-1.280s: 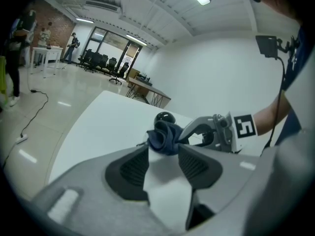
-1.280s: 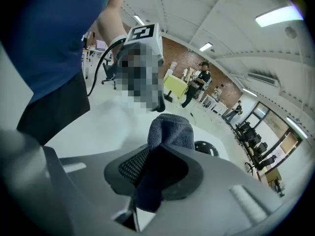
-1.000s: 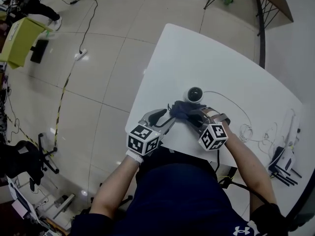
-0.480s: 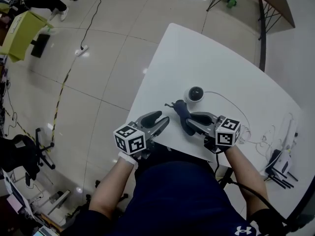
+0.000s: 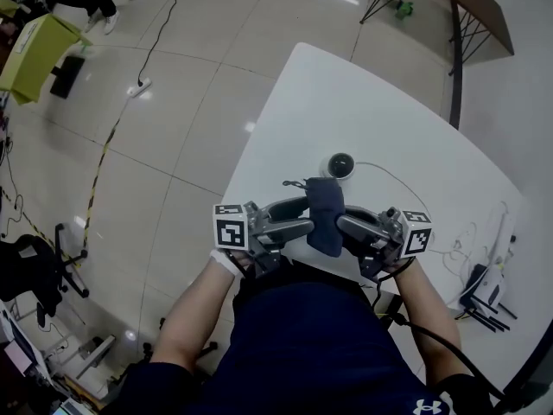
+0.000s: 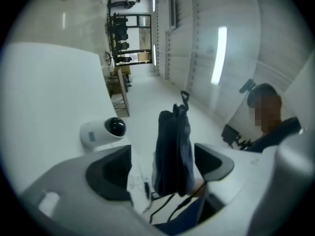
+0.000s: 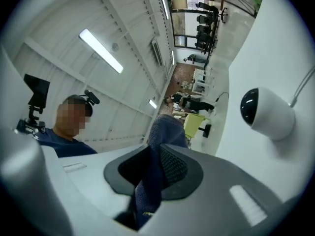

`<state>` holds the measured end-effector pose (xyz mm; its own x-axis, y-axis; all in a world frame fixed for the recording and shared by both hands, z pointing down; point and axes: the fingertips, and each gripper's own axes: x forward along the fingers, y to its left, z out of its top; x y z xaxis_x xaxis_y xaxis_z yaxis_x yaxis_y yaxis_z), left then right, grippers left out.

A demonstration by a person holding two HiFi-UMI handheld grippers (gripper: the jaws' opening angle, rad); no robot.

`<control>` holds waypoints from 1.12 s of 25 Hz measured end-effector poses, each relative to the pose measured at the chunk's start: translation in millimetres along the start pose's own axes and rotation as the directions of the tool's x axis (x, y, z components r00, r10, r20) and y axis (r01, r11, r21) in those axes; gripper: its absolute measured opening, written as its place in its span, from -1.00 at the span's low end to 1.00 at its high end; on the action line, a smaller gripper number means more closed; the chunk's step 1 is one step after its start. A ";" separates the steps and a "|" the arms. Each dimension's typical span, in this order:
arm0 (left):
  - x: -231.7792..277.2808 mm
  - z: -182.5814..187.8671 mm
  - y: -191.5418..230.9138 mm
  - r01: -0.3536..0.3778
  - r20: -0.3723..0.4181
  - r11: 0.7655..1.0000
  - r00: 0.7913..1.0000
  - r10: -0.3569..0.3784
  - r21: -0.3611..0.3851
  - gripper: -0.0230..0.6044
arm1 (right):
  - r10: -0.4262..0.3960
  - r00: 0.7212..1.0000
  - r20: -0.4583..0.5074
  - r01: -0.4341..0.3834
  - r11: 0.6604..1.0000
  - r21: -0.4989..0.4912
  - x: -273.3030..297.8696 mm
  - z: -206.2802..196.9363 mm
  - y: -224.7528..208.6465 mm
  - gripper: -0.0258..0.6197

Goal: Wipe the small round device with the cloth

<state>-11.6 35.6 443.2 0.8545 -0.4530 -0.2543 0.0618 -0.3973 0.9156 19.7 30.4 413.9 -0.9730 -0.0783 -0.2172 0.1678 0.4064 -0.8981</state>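
The small round white device (image 5: 340, 165) with its dark lens stands on the white table (image 5: 380, 119), a thin cable (image 5: 406, 188) running off to its right. The dark blue cloth (image 5: 326, 214) hangs in the air just in front of it. My right gripper (image 5: 341, 226) is shut on the cloth (image 7: 165, 132), with the device (image 7: 263, 112) off to its right. My left gripper (image 5: 307, 217) faces it from the left. Its jaws have just been opening and stand wide, with the cloth (image 6: 173, 146) hanging between them, untouched by the pads. The device (image 6: 101, 132) lies left of them.
Coiled white cables (image 5: 449, 232) and some black and white gear (image 5: 488, 284) lie at the table's right edge. The table's near edge runs just under both grippers, against the person's body. Tiled floor (image 5: 173, 145) lies to the left.
Both grippers have risen off the table and rolled to face each other. The cloth came up with the right gripper. The left jaws opened wider.
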 end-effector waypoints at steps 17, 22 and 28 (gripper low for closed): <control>15.2 1.0 -6.2 -0.041 -0.090 0.994 0.995 0.050 0.100 -0.73 | -0.076 0.995 0.063 0.074 0.996 0.040 -23.9 -0.2 -29.3 -0.61; -1.7 30.3 19.9 -0.287 -0.064 0.887 0.942 0.330 0.362 -0.73 | -0.291 0.948 0.129 0.297 0.955 -0.027 -42.7 13.3 -56.7 -0.51; 10.9 12.7 64.3 -0.214 -0.214 0.509 0.724 0.655 0.834 -0.73 | -0.397 0.875 0.276 0.419 0.907 -0.026 -71.2 30.8 -63.6 -0.59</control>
<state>-4.8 -5.0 495.4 0.7700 -0.4174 0.4826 -0.5813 -0.7708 0.2608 83.1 -17.9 474.8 -0.8746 -0.4810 0.0607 -0.2598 0.3593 -0.8963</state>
